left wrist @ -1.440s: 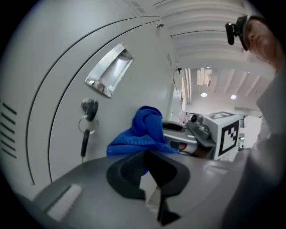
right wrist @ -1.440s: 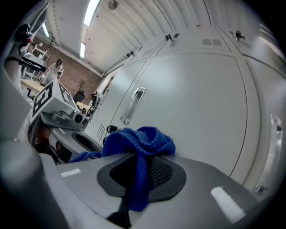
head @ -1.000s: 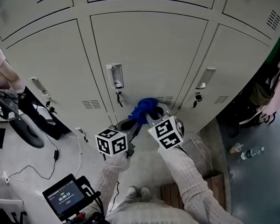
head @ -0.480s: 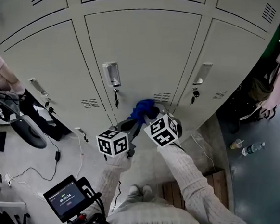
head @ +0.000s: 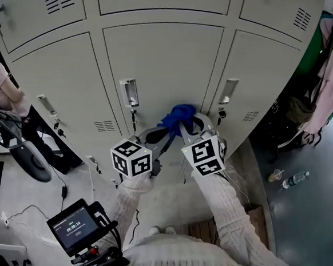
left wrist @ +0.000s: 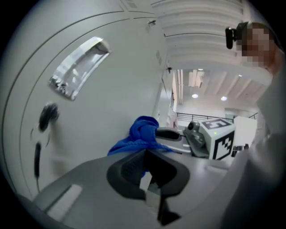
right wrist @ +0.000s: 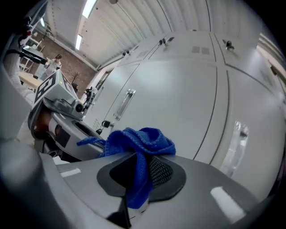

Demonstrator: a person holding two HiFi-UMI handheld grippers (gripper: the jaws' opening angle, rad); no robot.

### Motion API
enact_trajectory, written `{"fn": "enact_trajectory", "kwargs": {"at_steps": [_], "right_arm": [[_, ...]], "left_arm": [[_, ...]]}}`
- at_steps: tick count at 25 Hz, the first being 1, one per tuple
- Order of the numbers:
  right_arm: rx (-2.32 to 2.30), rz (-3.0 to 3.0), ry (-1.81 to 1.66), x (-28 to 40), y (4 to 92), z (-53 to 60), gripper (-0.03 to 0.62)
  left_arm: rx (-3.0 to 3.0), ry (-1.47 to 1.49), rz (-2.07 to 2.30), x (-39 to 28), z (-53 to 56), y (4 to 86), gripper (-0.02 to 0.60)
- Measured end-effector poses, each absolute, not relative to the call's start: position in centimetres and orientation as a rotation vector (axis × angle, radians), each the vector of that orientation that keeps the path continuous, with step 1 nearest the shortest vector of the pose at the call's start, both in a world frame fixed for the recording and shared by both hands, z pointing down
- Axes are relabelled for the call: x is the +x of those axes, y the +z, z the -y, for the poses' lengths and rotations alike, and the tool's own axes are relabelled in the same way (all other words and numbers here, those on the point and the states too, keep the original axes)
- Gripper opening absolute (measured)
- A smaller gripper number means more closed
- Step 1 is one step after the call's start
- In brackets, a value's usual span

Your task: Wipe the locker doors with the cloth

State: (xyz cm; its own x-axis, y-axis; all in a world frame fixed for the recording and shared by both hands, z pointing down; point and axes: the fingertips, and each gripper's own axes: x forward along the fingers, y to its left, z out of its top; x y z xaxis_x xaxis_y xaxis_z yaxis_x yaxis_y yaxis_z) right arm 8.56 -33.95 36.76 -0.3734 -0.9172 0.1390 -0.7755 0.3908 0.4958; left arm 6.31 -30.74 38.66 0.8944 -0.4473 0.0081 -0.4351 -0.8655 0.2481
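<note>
— Cloth (head: 178,114), position?
— Blue, bunched. It sits low on the middle locker door (head: 161,60), to the right of the handle (head: 129,92). In the head view it looks pressed to the panel, but the contact face is hidden behind the bundle, so touching is not confirmed.
— Right gripper (head: 189,123)?
— Clenched on the cloth. In its own view the fabric drapes over the pads (right wrist: 161,172) and runs down through the slot between them, with the tail hanging out on the near side.
— Left gripper (head: 157,137)?
— It is just left of the right gripper, with its jaws drawn together. A thin blue sliver sits in the slot, so they appear to nip an edge of the cloth. The sliver is small, so log this as probable.
— Anything unreadable?
— The lock (left wrist: 47,116) below the handle is smeared in the left gripper view. The door's near edge is covered in the head view by both marker cubes and the white knit sleeves (head: 223,208). The right-hand door (head: 257,68) is cut off at the frame top. Floor items at the far right are small: a bottle (head: 296,180), nothing more legible.
</note>
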Motion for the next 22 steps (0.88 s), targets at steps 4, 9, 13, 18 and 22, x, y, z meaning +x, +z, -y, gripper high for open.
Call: {"fn": "enact_trajectory", "kwargs": {"at_steps": [4, 9, 13, 18, 22], "right_arm": [[1.595, 2.257, -0.675, 10.5, 29.7, 33.3, 0.055], [1.680, 2.215, -0.862, 11.9, 22.2, 32.6, 0.055], [1.700, 2.134, -0.975, 12.5, 17.8, 32.4, 0.055], [1.733, 2.070, -1.092, 13.2, 12.8, 33.1, 0.055], [1.711, 2.031, -1.133, 13.3, 11.1, 34.4, 0.055]], "left_arm": [[2.982, -0.169, 0.607, 8.0, 30.5, 31.9, 0.003], [3.160, -0.256, 0.573, 8.9, 30.4, 24.5, 0.003], [3.220, -0.301, 0.574, 9.5, 30.3, 20.2, 0.003], [3.274, -0.391, 0.577, 9.7, 30.6, 15.7, 0.003], [3.303, -0.471, 0.609, 9.4, 30.9, 13.4, 0.003]]}}
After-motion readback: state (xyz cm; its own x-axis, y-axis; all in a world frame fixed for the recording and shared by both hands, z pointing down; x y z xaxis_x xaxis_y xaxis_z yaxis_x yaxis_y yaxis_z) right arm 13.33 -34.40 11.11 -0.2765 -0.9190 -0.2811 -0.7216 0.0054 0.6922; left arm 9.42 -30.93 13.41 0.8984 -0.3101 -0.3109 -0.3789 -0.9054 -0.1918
